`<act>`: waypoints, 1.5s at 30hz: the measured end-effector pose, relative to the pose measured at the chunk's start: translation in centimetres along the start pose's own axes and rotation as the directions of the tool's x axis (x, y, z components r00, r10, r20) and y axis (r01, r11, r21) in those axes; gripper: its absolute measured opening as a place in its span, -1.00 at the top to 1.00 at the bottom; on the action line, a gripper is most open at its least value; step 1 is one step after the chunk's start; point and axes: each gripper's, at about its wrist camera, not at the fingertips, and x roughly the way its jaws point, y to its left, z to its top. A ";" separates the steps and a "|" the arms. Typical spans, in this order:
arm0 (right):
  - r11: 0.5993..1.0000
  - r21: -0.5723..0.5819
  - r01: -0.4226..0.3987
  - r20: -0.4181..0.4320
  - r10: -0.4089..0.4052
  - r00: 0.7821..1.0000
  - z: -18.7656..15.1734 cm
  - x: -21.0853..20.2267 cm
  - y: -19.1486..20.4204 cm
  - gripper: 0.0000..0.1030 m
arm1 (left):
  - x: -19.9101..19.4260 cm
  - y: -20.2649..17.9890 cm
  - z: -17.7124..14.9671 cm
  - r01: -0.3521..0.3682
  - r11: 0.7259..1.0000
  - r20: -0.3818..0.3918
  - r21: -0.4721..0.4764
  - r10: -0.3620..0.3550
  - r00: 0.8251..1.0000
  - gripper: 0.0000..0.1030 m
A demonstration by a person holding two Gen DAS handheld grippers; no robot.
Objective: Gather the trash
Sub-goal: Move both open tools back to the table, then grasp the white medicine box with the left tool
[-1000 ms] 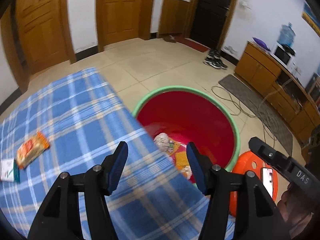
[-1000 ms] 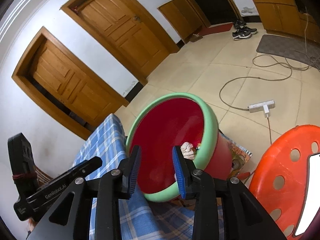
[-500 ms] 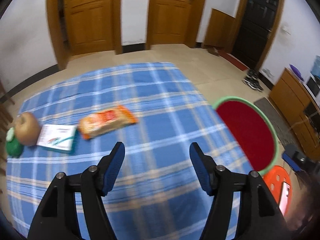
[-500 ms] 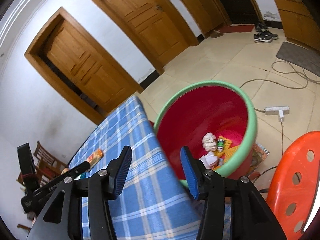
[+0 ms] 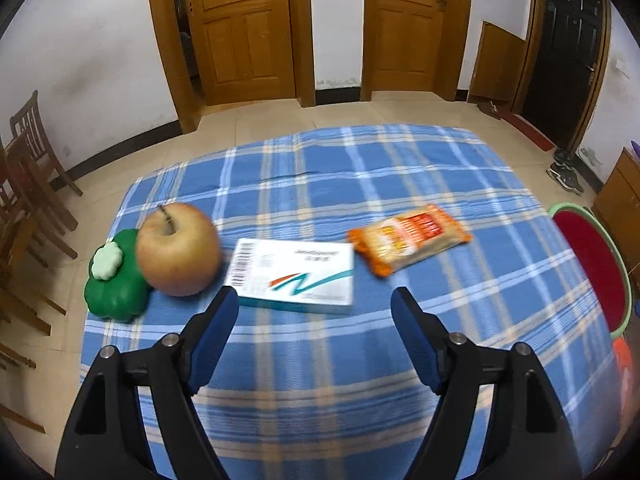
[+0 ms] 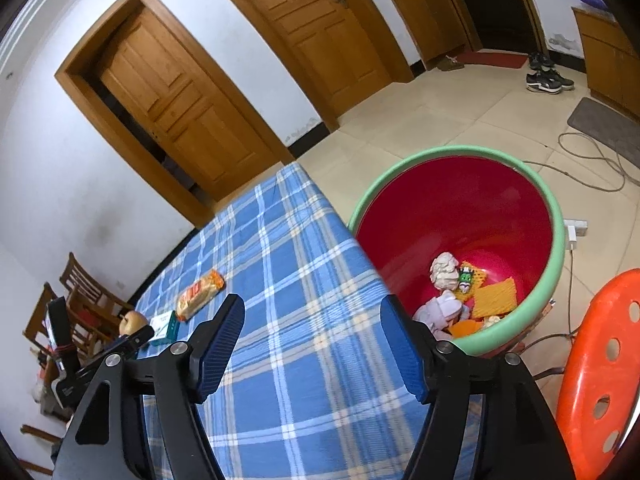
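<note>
Blue checked cloth (image 5: 400,184) covers the table, and the trash left to pick up lies on it. The box (image 5: 294,276) is the landmark. The left gripper (image 5: 314,306) hangs just in front of it, probably lined up to grab it. Its jaws have just been opening, with nothing between them. The orange wrapper (image 5: 408,238) lies just right of the box, long side running left to right and tilted up at the right end. An apple (image 5: 178,250) sits just left of the box. The right gripper (image 6: 312,318) has also been opening and is empty, near the red bin (image 6: 558,216), which already has trash inside.
</note>
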 end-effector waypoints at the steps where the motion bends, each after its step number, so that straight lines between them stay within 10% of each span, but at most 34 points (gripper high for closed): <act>1: 1.000 -0.002 0.003 -0.007 -0.003 1.000 -0.1 0.3 0.3 -0.39 | 0.4 0.4 -0.1 0.013 1.000 -0.014 0.007 -0.012 1.000 -0.56; 33: 0.994 -0.105 0.043 -0.126 -0.056 0.990 -1.1 6.2 5.1 -0.40 | 6.3 1.5 1.3 0.143 0.988 -0.088 -0.054 -0.147 0.985 -0.70; 45: 0.996 -0.076 0.043 -0.119 -0.051 0.992 -0.7 6.1 3.8 -0.40 | 5.6 -3.2 1.3 0.345 0.938 -0.120 0.025 -0.340 0.933 -0.69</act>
